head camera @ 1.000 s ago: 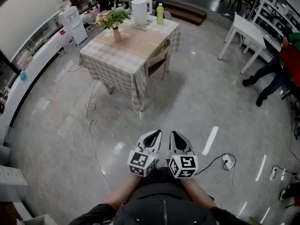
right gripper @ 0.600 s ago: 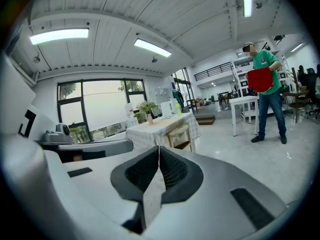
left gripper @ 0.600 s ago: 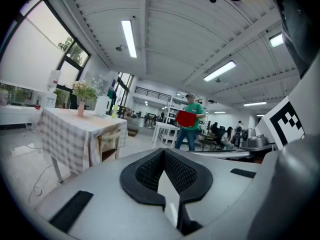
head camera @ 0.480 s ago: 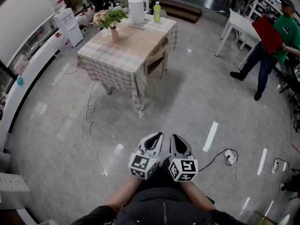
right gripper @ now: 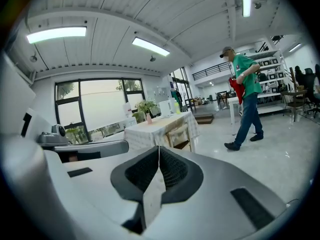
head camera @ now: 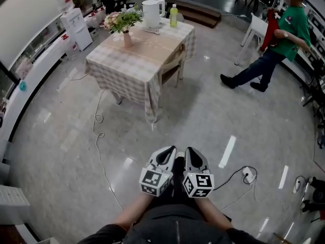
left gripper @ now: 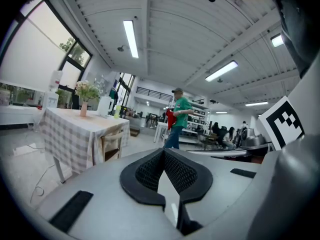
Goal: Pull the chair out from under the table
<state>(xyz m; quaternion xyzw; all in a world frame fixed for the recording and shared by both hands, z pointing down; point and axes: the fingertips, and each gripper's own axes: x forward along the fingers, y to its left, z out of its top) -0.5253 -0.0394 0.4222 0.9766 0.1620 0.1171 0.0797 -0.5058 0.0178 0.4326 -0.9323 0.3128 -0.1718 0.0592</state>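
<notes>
Chair [head camera: 172,65], one, tucked under one table [head camera: 133,67] at twelve o'clock; left gripper [head camera: 169,149] and right gripper [head camera: 191,150], two claws, both closed tight, empty

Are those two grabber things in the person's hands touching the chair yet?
Apart. The head view shows the left gripper and right gripper near the person's body, with a stretch of floor between them and the chair tucked under the table.

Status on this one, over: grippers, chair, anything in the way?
Left gripper and right gripper shut, empty, near the body. Chair tucked under table, untouched, far off. Cable on floor left of the route; person in green off right.
</notes>
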